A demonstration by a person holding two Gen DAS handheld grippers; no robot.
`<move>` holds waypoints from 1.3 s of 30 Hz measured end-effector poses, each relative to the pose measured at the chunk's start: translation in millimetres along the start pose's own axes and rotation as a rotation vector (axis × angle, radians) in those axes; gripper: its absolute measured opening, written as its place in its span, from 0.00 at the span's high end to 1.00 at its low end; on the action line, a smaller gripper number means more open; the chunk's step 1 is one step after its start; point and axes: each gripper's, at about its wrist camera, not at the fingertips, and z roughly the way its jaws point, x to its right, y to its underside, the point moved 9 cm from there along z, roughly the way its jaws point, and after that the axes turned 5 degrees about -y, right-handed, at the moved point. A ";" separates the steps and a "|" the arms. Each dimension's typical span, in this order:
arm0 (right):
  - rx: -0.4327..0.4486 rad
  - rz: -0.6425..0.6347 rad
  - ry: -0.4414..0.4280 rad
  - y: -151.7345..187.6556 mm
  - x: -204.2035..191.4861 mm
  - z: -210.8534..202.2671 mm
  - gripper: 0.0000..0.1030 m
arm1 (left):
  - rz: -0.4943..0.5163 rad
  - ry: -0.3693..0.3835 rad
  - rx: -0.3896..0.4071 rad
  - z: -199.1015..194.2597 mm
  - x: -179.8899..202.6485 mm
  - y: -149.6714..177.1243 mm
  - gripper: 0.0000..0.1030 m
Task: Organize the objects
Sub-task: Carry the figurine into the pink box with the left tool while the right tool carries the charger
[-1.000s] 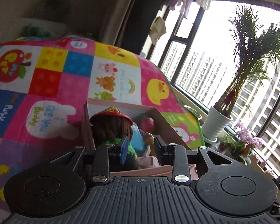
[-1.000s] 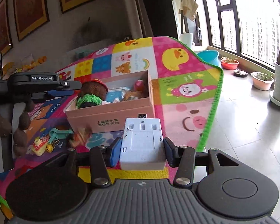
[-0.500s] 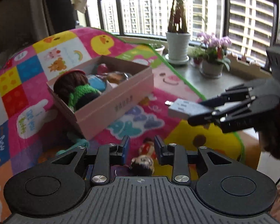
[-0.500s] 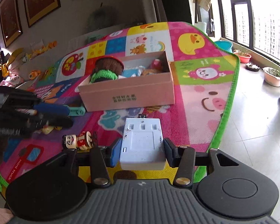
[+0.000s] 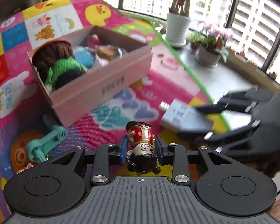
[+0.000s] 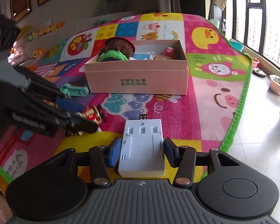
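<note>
The pink cardboard box (image 6: 138,78) carries two lines of dark green Chinese print on its front wall, 全球好水果 above 直供百果园; in the left wrist view the same print is blurred. The colourful cartoon play mat (image 6: 211,85) has "Bunny" in green on a white rabbit patch near the box.

The left gripper (image 5: 141,146) is closed down narrow, its blue pads on either side of a small red-and-gold figurine with a painted face (image 5: 142,140); whether they press it I cannot tell. It lies on the mat, in front of the box.

The right gripper (image 6: 142,150) clamps a white rectangular plastic charger with a USB plug (image 6: 142,145) above the mat, short of the box. A teal plastic clip (image 6: 74,90) lies by the box's left corner. Inside sits a brown knitted doll with green collar (image 6: 114,51).
</note>
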 end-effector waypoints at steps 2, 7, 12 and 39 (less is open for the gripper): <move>0.008 -0.010 0.007 -1.4 -0.8 3.8 0.52 | -0.043 0.006 0.075 -14.7 -3.7 -27.9 0.67; 0.026 -0.019 0.022 -1.8 -2.5 4.4 0.52 | -0.188 -0.088 0.308 -30.5 -39.1 -111.2 0.67; 0.033 -0.002 0.014 -1.2 -0.3 3.4 0.52 | -0.266 -0.127 0.237 25.7 -62.8 -128.0 0.66; 0.201 -0.058 0.073 -195.9 12.7 15.8 0.52 | -0.198 -0.052 0.181 -54.7 -20.6 66.1 0.69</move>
